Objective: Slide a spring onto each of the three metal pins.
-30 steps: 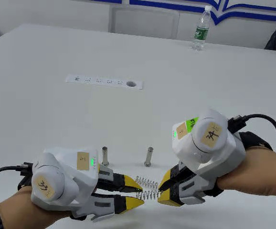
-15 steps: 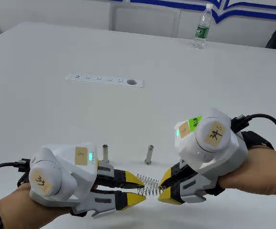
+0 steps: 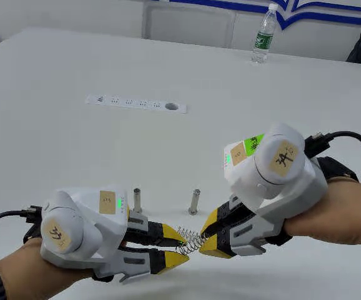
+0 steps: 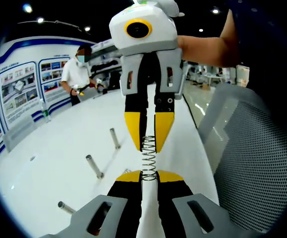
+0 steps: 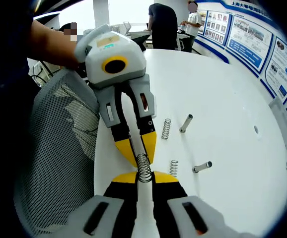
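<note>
Your left hand-held gripper (image 3: 183, 247) is pinched narrow on one end of a spring (image 3: 192, 239), and your right hand-held gripper (image 3: 203, 241) is pinched narrow on the other end. The two point tip to tip, very near each other. The spring hangs between them above the worktop (image 3: 55, 137), bowed a little in the head view and straight along the jaws in the left gripper view.

From the spring, a pin (image 3: 137, 200) stands upright at 11 o'clock and a second pin (image 3: 194, 202) at 12 o'clock, both just past your jaw tips and apart from each other. In the left gripper view a third pin (image 4: 66, 207) shows at 8 o'clock; whether it stands or lies, you cannot tell.

In the right gripper view a loose spring (image 5: 166, 128) lies flat at 1 o'clock from the held one, beside a pin, and another loose spring (image 5: 174, 167) lies at 3 o'clock.

Farther off, a power strip (image 3: 135, 104) lies at 11 o'clock and a bottle (image 3: 265, 28) stands at 1 o'clock near the worktop's far edge.
</note>
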`<action>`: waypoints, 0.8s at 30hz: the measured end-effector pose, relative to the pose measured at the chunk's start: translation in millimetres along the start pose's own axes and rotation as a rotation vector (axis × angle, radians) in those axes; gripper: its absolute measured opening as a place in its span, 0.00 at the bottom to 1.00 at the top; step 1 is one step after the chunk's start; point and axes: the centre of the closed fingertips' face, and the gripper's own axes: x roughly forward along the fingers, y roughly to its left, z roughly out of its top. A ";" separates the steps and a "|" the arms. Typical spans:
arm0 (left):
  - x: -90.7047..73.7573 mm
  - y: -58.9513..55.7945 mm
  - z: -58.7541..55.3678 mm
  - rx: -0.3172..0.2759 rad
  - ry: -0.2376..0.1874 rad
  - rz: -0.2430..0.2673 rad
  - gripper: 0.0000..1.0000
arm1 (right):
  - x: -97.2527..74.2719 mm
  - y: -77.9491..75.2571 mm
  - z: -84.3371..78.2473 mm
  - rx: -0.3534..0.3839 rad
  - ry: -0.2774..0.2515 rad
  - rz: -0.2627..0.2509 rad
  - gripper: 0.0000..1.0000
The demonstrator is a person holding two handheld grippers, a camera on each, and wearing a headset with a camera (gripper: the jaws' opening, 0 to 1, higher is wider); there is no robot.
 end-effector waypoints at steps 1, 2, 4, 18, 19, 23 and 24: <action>0.0 0.5 -0.2 0.000 0.001 0.001 0.10 | -0.2 0.2 2.2 -0.006 -0.001 0.000 0.12; 0.1 0.7 -0.3 0.000 0.001 0.001 0.10 | -0.5 0.5 4.1 -0.008 -0.004 0.001 0.12; 0.5 0.4 -0.2 -0.003 0.000 0.000 0.10 | -1.0 1.4 9.3 -0.014 -0.012 0.003 0.12; 3.8 -2.3 0.0 -0.001 0.000 -0.005 0.10 | 2.6 4.9 18.7 -0.053 -0.003 0.008 0.12; 3.9 -2.3 0.0 -0.002 -0.001 -0.004 0.10 | 2.5 4.8 18.5 -0.054 -0.002 0.008 0.12; 4.8 -2.4 0.5 0.001 0.001 -0.001 0.11 | 1.4 3.7 17.8 -0.057 0.004 0.003 0.12; 4.8 -2.6 0.5 -0.002 0.002 -0.001 0.13 | 0.7 2.8 17.8 -0.056 0.005 0.002 0.12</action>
